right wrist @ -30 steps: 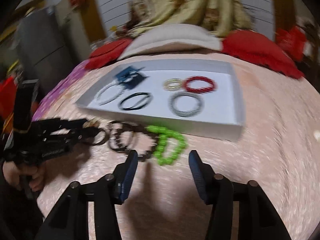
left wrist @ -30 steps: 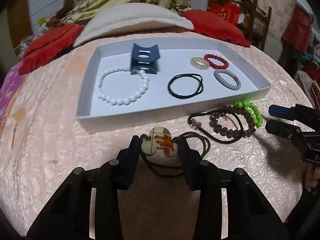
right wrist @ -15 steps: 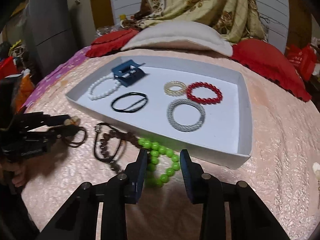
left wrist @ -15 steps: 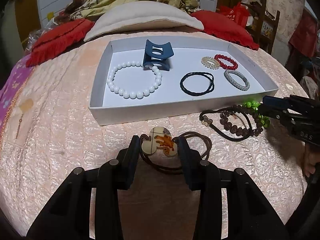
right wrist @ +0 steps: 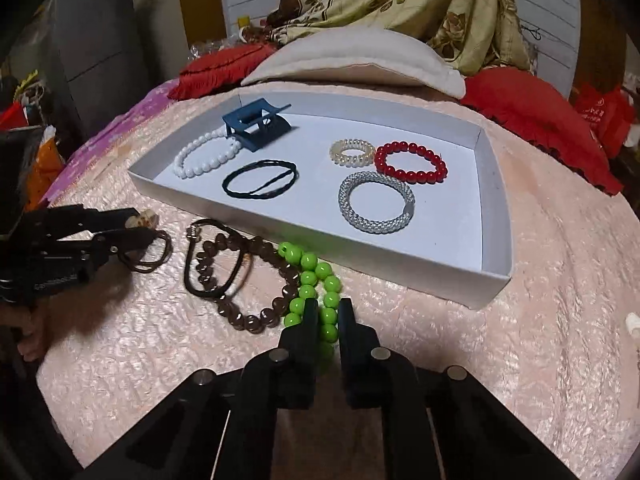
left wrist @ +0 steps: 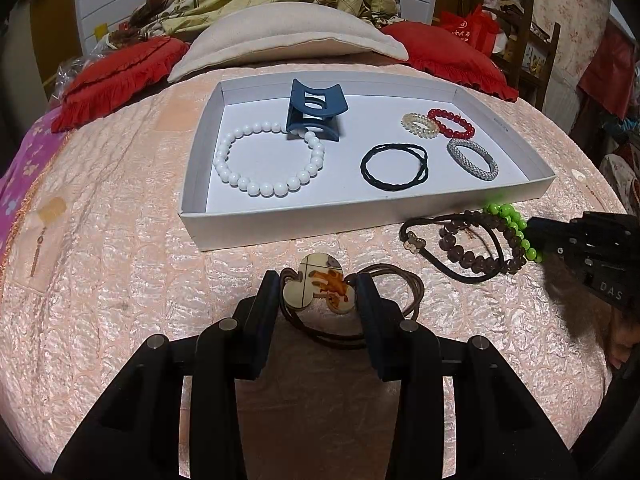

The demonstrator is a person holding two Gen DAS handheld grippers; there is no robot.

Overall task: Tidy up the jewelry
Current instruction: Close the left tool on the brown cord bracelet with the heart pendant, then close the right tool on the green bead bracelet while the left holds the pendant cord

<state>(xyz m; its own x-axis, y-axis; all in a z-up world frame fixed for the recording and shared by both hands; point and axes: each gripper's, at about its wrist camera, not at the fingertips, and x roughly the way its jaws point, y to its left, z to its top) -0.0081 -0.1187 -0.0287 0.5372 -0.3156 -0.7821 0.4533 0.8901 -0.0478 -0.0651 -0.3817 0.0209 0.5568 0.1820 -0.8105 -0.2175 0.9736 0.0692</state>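
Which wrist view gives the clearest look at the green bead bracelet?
The right wrist view: the green bead bracelet lies just ahead of the white tray, with the right gripper shut on its near beads. In the left wrist view the bracelet sits at the right edge, partly hidden by that gripper and the brown bead bracelet.

Dim warm light, fisheye-warped edges

Bare white floor at the tray's (right wrist: 496,280) near right corner; brown bead bracelet (right wrist: 256,280) just outside its wall
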